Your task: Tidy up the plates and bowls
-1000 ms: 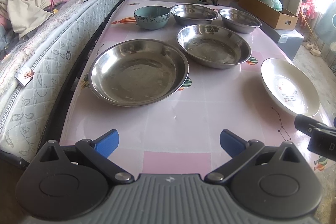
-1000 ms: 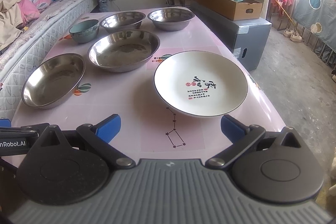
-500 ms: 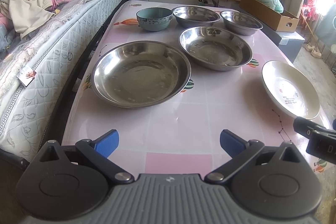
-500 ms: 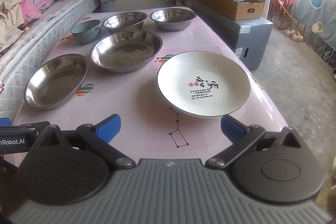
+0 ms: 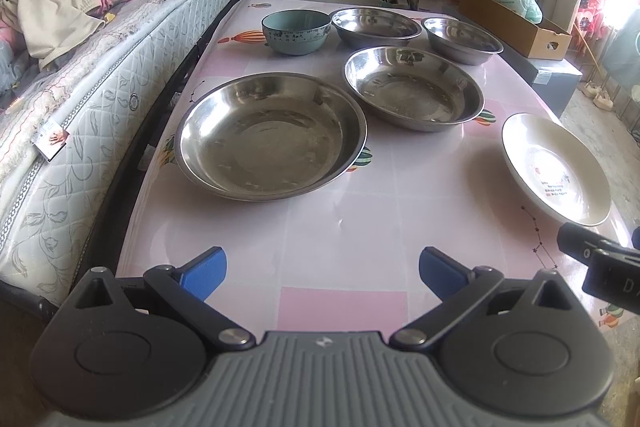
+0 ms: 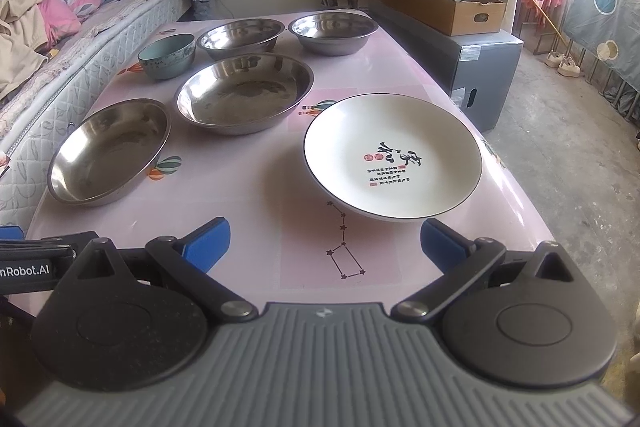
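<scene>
Plates and bowls are all spread out on the glossy pink-and-white patterned counter [image 5: 340, 227], nothing stacked. The white ceramic plate with black calligraphy [image 6: 394, 157] sits right in front of the right gripper [image 6: 325, 239], just past its blue fingertips and a bit toward the right one, not touching. That gripper's jaws are spread wide with nothing between them. The left gripper [image 5: 322, 267] is the same deal, jaws wide apart and holding nothing, hovering over the near edge of the counter. Straight ahead of it, a little to the left, is the big shallow stainless steel dish [image 5: 271, 135], well apart from the fingertips. Behind that and to the right is a second wide steel dish [image 5: 414, 87]. Along the far edge there's a small teal ceramic bowl [image 5: 296, 31], then a deeper steel bowl [image 5: 376, 27], then another steel bowl [image 5: 463, 39] on the right. A mattress with piled clothes [image 5: 72, 39] runs along the left side of the counter, and a cardboard box [image 6: 440, 5] sits off to the right.
</scene>
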Demonstrator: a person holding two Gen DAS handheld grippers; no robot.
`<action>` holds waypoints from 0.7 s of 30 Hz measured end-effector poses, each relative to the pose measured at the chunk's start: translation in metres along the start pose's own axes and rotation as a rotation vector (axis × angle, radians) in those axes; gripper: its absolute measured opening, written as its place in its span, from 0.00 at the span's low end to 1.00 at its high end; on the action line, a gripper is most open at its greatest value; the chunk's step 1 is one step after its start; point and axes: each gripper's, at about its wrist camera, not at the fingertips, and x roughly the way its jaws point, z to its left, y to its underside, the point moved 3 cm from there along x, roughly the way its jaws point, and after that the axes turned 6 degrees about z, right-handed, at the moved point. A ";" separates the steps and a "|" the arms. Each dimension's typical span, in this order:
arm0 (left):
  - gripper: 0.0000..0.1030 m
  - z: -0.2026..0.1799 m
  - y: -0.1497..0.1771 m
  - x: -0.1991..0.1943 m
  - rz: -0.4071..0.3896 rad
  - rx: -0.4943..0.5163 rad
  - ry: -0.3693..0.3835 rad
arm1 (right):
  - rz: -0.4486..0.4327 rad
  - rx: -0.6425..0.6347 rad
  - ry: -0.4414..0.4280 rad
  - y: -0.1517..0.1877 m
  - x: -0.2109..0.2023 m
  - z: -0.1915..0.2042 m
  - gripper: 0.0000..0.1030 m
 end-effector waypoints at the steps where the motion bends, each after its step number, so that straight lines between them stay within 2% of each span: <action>1: 1.00 0.000 0.000 0.000 0.000 0.000 0.001 | 0.000 0.000 -0.001 0.000 0.000 0.000 0.99; 16: 1.00 0.003 0.002 0.021 0.043 -0.002 -0.026 | 0.030 -0.006 -0.012 0.005 0.016 0.001 0.99; 21: 1.00 0.013 -0.016 0.030 0.034 0.014 -0.064 | 0.026 -0.029 -0.037 0.001 0.029 0.002 0.99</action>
